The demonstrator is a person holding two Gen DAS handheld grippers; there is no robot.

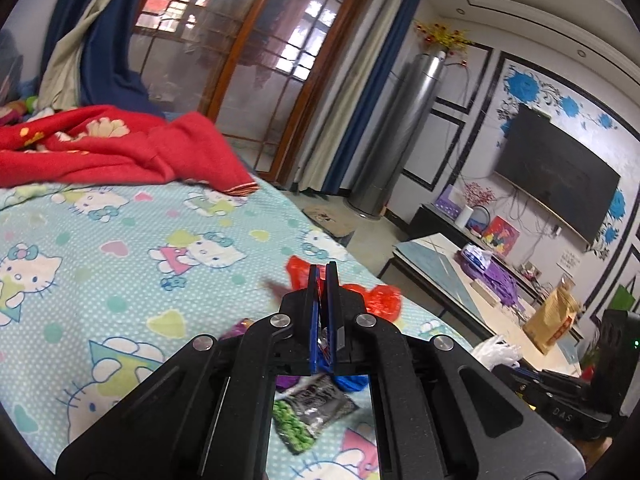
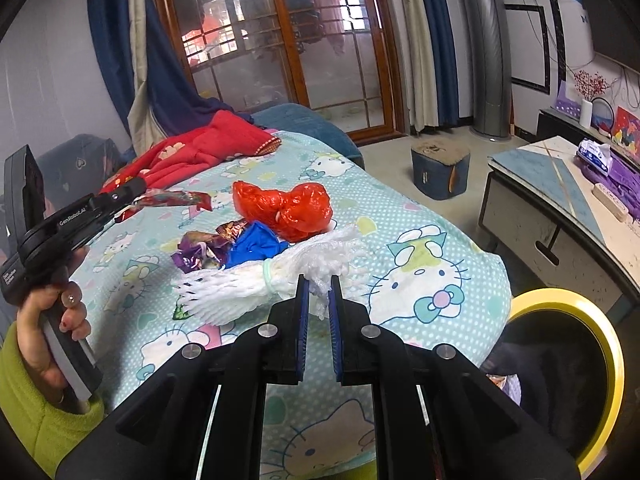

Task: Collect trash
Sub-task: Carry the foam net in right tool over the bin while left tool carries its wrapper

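The trash is lying in a loose cluster on the bed (image 2: pixel 420 240), on the cartoon-cat sheet, and the red plastic bag (image 2: pixel 286 208) is serving here as the landmark. Just in front of the red plastic bag a blue crumpled piece (image 2: pixel 256 246) is sitting, touching it, with a purple foil wrapper (image 2: pixel 198 254) beside that. Nearer still, the white foam net (image 2: pixel 256 284) is stretching across the sheet, bunched by a pale band at its middle.

The right gripper (image 2: pixel 319 296) is closing its fingers on the frayed end of the white foam net, leaving only a narrow gap filled with mesh. The left gripper (image 1: pixel 322 280), seen from the right wrist camera well off to the side of the red plastic bag, is holding a long red wrapper (image 2: pixel 172 200) by its end; in its own view the fingers are nearly together with something thin between them, though blur is making that contact hard to confirm.

The foam net is looking very light, springy and compressible, so it is likely to squash and slip out of a shallow pinch; taking it at the banded middle would probably be surer. The wrappers are thin, crinkly and slick, best pinched flat at an edge. A yellow-rimmed bin (image 2: pixel 592 364) is waiting off the bed's edge, on the side away from the left gripper.
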